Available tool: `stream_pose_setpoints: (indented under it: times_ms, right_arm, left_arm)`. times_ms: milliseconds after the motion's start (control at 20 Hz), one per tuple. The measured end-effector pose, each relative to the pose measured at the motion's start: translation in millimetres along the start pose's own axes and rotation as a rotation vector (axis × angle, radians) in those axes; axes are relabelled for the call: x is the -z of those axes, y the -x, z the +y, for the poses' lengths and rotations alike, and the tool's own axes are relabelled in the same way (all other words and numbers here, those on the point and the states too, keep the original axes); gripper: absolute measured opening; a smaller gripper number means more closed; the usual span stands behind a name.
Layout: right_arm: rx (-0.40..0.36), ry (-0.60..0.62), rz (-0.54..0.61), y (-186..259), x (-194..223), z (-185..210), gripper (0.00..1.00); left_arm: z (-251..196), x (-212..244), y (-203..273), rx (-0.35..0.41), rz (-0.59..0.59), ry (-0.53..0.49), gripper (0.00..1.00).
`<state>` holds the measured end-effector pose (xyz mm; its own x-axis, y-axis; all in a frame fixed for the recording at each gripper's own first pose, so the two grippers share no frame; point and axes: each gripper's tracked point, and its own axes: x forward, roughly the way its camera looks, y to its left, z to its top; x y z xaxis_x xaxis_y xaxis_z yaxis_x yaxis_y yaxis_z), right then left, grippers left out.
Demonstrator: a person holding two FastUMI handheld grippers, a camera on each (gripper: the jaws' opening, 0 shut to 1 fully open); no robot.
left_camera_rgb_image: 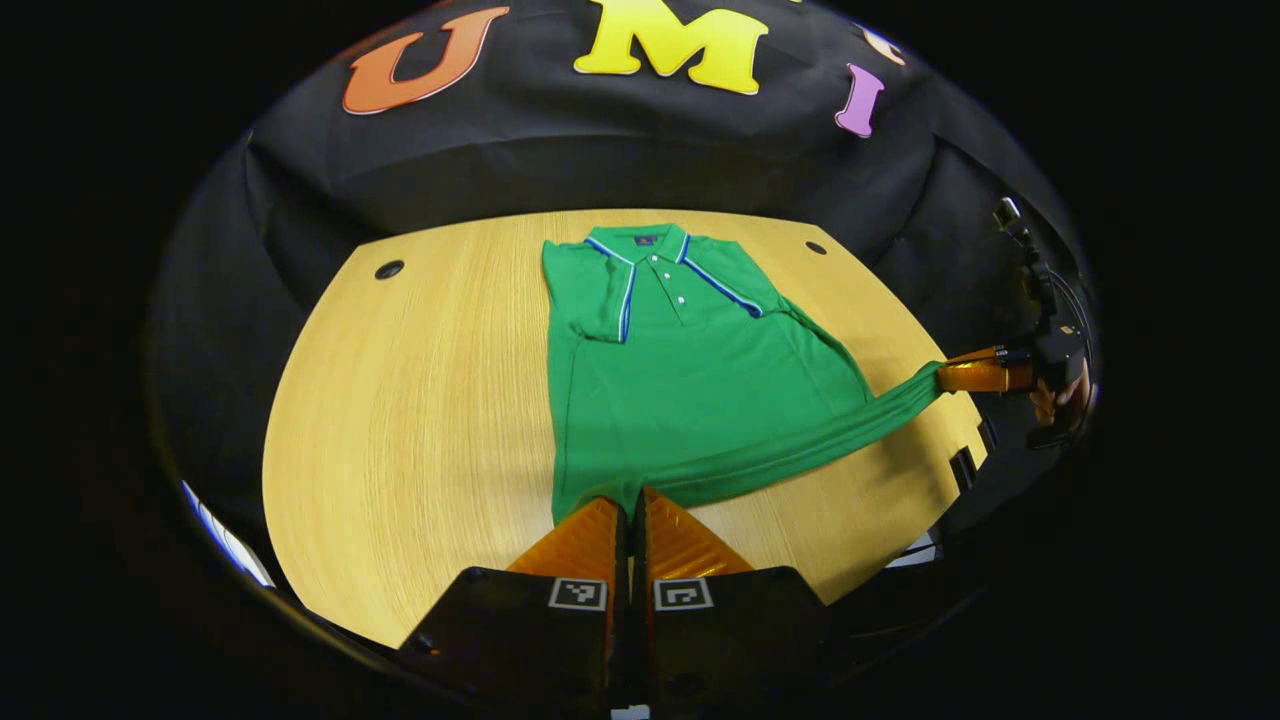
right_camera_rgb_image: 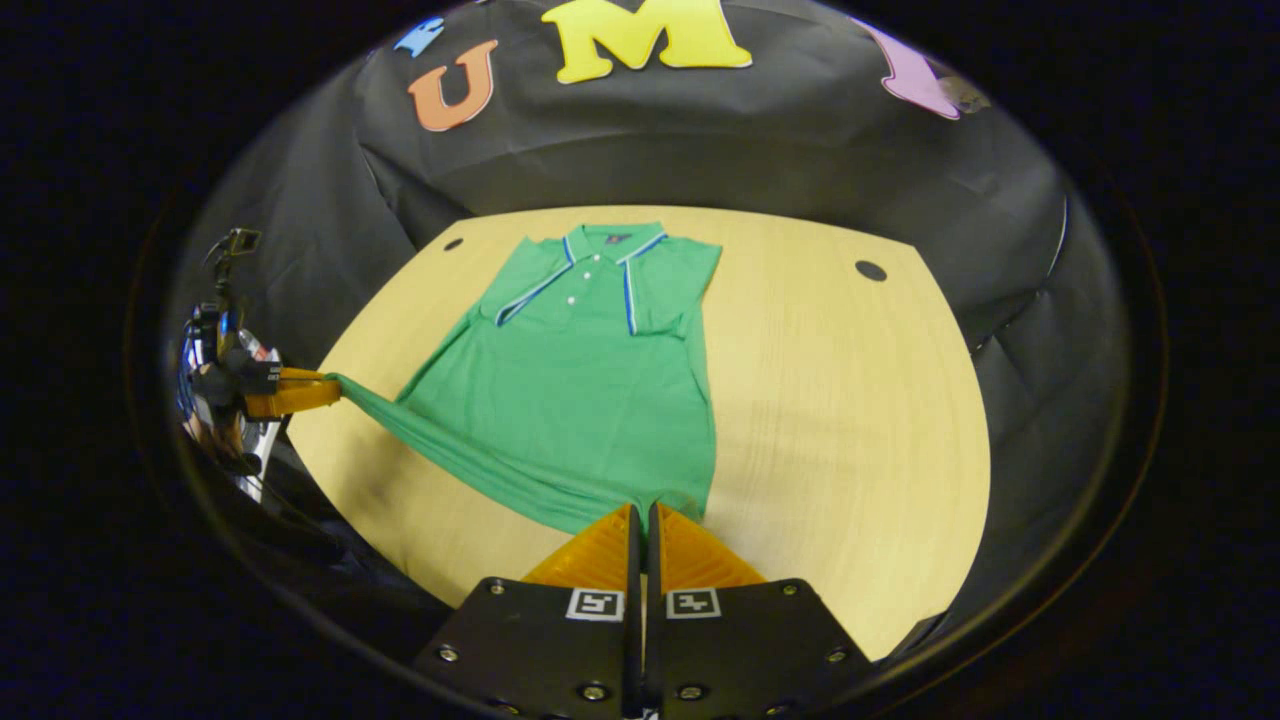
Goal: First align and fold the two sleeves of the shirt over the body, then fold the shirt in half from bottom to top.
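A green polo shirt (left_camera_rgb_image: 690, 380) with blue and white trim lies collar-far on the wooden table (left_camera_rgb_image: 420, 400), both short sleeves folded in over its body. My left gripper (left_camera_rgb_image: 635, 497) is shut on one bottom corner of the hem. My right gripper (left_camera_rgb_image: 942, 376), farther off by the table's edge, pinches the other bottom corner. The hem is pulled taut between them. In the right gripper view, the right gripper (right_camera_rgb_image: 645, 510) is shut on its corner of the shirt (right_camera_rgb_image: 570, 390), and the left gripper (right_camera_rgb_image: 335, 388) holds the stretched hem at the left.
Round cable holes (left_camera_rgb_image: 389, 269) (left_camera_rgb_image: 816, 247) sit near the table's far corners. A hand (left_camera_rgb_image: 1060, 400) holds the right gripper beyond the table's edge. Bare wood (right_camera_rgb_image: 850, 400) lies beside the shirt. Black cloth walls surround the table.
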<state>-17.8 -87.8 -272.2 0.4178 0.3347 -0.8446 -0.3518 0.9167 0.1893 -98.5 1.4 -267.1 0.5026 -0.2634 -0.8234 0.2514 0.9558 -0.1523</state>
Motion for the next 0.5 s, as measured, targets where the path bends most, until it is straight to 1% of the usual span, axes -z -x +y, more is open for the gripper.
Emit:
stream_pose_setpoints:
  times_ms: [300,500]
  right_arm:
    - [0.010,0.009,-0.058,-11.4,-60.2,-9.7,0.01]
    - [0.024,0.047,-0.081,-22.7,-94.0,-14.2,0.01]
  left_arm:
    - [20.4,-58.5,-18.8,-0.009,-0.079,-0.018,0.03]
    - [24.1,-103.2,-32.5,0.010,-0.134,0.028,0.04]
